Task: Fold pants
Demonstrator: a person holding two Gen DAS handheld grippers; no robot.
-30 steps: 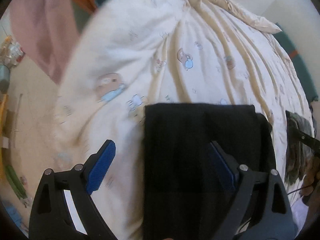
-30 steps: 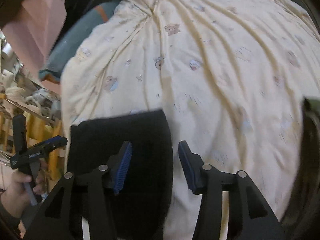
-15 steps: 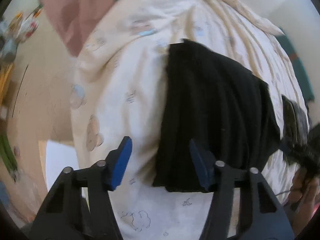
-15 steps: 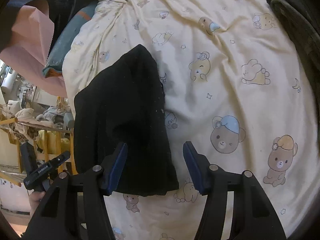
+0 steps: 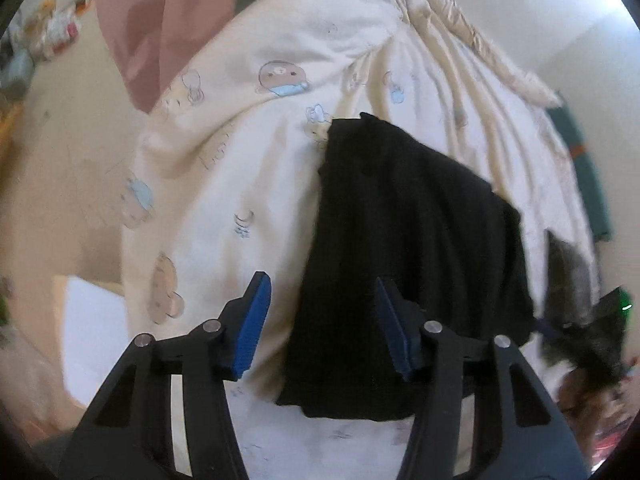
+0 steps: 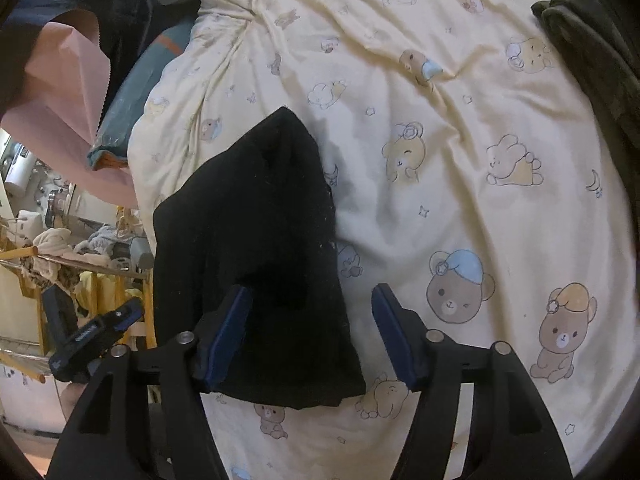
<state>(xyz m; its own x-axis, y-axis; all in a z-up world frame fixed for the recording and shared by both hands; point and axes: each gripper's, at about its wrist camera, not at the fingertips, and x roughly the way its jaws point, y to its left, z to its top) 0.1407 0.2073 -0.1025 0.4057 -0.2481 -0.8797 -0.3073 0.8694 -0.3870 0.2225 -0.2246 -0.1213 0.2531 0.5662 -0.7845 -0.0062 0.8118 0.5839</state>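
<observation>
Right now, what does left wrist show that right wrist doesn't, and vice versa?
Left wrist only: the left gripper, jaws closing with nothing between the pads, and bare pale floor beside the bed.

Right wrist only: the right gripper, jaws opening, not pressing the cloth; an olive garment at the upper right; a cluttered shelf on the left.

Both: the folded black pants lying on the cream bear-print bedsheet, and a pink cloth.
</observation>
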